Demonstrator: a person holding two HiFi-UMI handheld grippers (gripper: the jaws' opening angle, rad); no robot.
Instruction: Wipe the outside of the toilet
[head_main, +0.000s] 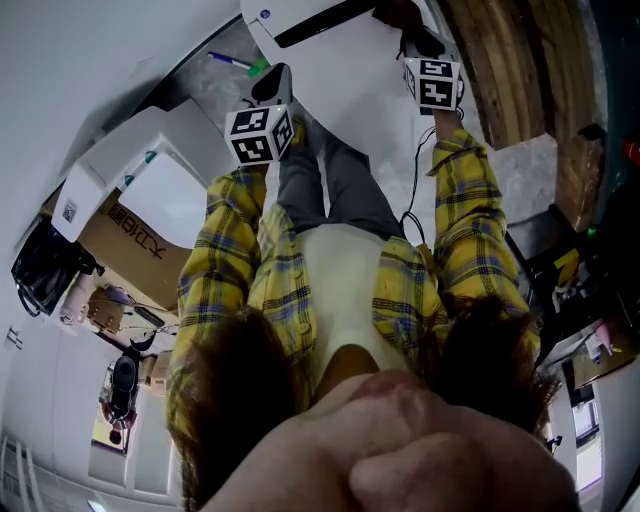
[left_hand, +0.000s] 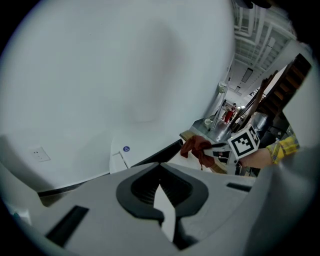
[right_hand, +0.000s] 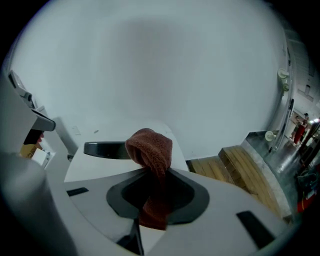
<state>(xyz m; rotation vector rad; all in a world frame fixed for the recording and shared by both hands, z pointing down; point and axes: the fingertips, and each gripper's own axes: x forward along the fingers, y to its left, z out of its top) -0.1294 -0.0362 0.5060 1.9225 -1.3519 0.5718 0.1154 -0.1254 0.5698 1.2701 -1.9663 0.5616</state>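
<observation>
- A cardboard box (head_main: 140, 238) with dark print lay on its side below a white cabinet-like unit (head_main: 125, 150).
- A pen (head_main: 228, 60) lay on the grey speckled floor (head_main: 212, 90).
- A black bag (head_main: 42, 268) sat at the left edge of the head view.
- Wooden planks (right_hand: 234, 167) lay side by side next to a metal ledge (right_hand: 274, 152).
- A wall socket (left_hand: 40, 155) sat low on the plain white wall (left_hand: 125, 65).
- Red cylinders (left_hand: 228, 114) stood in the far background, too small to identify.
</observation>
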